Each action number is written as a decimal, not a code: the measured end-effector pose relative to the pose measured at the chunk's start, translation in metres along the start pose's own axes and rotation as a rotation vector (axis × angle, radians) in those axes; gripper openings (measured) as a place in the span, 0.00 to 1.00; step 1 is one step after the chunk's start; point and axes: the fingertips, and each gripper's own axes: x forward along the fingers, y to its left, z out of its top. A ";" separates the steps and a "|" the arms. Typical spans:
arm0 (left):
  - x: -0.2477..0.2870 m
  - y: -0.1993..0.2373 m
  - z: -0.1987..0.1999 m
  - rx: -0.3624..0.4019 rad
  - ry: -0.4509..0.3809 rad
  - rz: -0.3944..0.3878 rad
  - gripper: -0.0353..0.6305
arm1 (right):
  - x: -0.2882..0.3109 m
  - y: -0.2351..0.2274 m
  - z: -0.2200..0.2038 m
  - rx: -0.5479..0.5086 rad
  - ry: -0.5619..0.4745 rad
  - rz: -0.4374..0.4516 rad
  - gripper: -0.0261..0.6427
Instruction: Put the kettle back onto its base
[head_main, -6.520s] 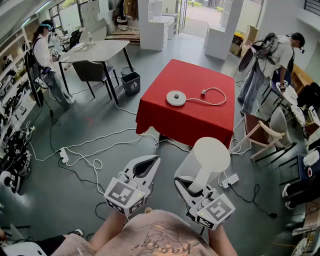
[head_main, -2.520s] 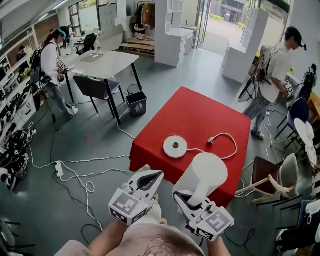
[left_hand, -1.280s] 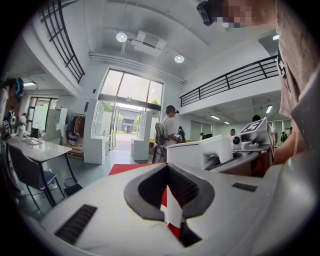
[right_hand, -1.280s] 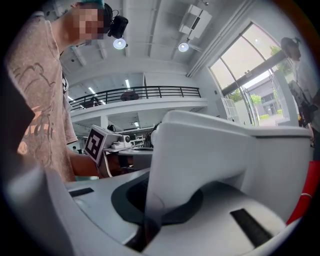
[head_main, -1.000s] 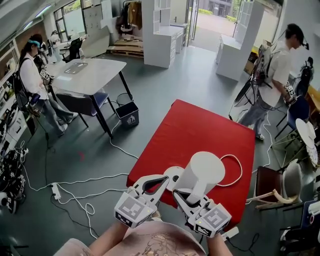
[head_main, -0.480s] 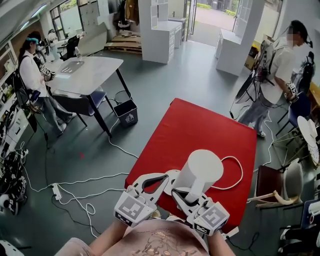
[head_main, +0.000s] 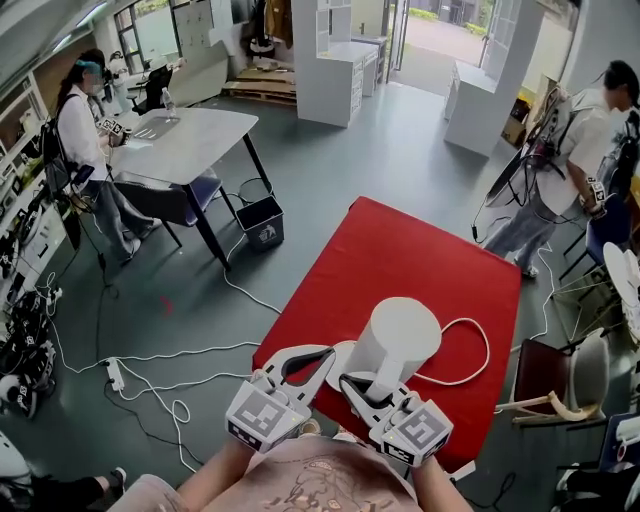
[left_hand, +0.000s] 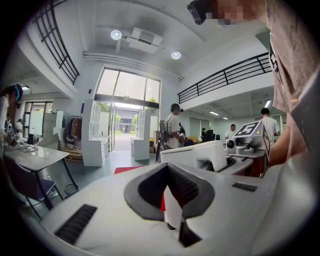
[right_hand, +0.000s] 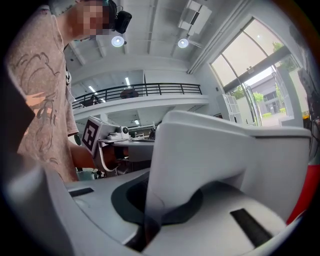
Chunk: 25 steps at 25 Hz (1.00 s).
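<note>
The step in hand is lowering the kettle (head_main: 398, 335) onto its base (head_main: 340, 354). The kettle is upright over the near part of the red worktop (head_main: 410, 250), carried by its handle. The round base lies on the worktop just to the kettle's left and partly beneath it, and only a white sliver shows past the kettle's body. Its cord (head_main: 478, 345) loops off to the right.

To do this well, the kettle probably needs to move a little left until its bottom is centred over the disc. It should then be held plumb and brought straight down so the middle connector seats. A tilted or off-centre landing would likely nudge the light base across the cloth or leave the kettle perched on its rim. Because the kettle's body hides most of the base, it is unclear whether the two already touch or how well they line up.

The right hand-held gripper (head_main: 372, 385) is clenched tight on the kettle's handle, and its own view shows the white handle rising between the closed jaws. The left hand-held gripper (head_main: 318, 356) has its jaws together with nothing between them. It hangs just left of the kettle, near the base, and appears to touch neither. It is free to steady the base if it slides.
</note>
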 end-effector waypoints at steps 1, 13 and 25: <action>-0.001 0.001 -0.001 -0.002 0.002 0.005 0.03 | 0.002 0.000 -0.003 0.003 0.002 0.004 0.05; -0.012 0.008 -0.003 -0.003 0.015 0.059 0.03 | 0.033 0.004 -0.036 -0.027 0.041 0.067 0.05; -0.014 0.009 -0.003 -0.028 0.016 0.068 0.03 | 0.048 0.008 -0.039 -0.049 0.038 0.081 0.05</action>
